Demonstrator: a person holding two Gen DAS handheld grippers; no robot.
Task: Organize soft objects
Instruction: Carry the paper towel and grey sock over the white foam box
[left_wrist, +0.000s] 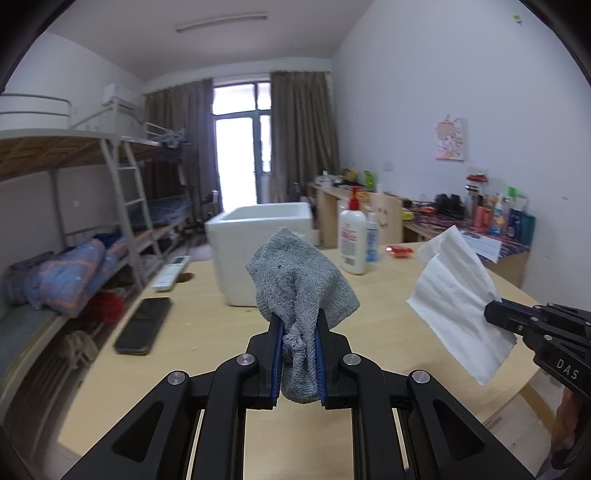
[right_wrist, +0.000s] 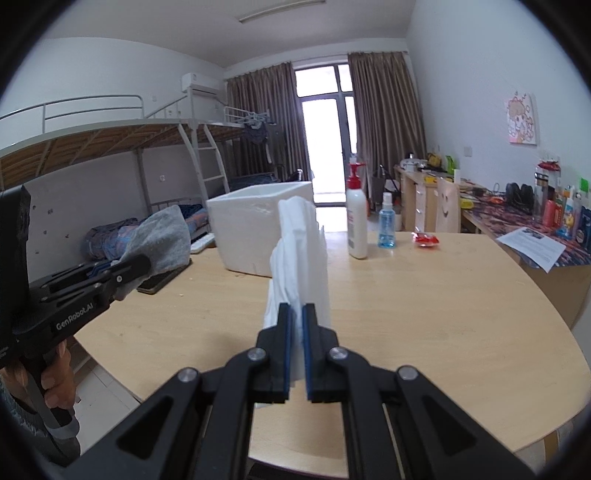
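A grey knitted cloth (left_wrist: 301, 291) stands bunched between the blue pads of my left gripper (left_wrist: 299, 325), which is shut on it above the wooden table (left_wrist: 369, 295). My right gripper (right_wrist: 295, 314) is shut on a white paper towel (right_wrist: 301, 258) that sticks up from its jaws. In the left wrist view the right gripper (left_wrist: 496, 314) enters from the right, the paper towel (left_wrist: 458, 291) hanging from it. In the right wrist view the left gripper (right_wrist: 142, 264) sits at the left with the grey cloth (right_wrist: 160, 240). A white foam box (left_wrist: 255, 243) (right_wrist: 255, 229) stands open-topped on the table behind both.
A lotion pump bottle (right_wrist: 356, 218) and a blue spray bottle (right_wrist: 386, 225) stand right of the box, a red packet (right_wrist: 426, 239) beyond. A black phone (left_wrist: 144, 325) and a white remote (left_wrist: 170, 272) lie near the table's left edge. Bunk beds are left, a cluttered desk right.
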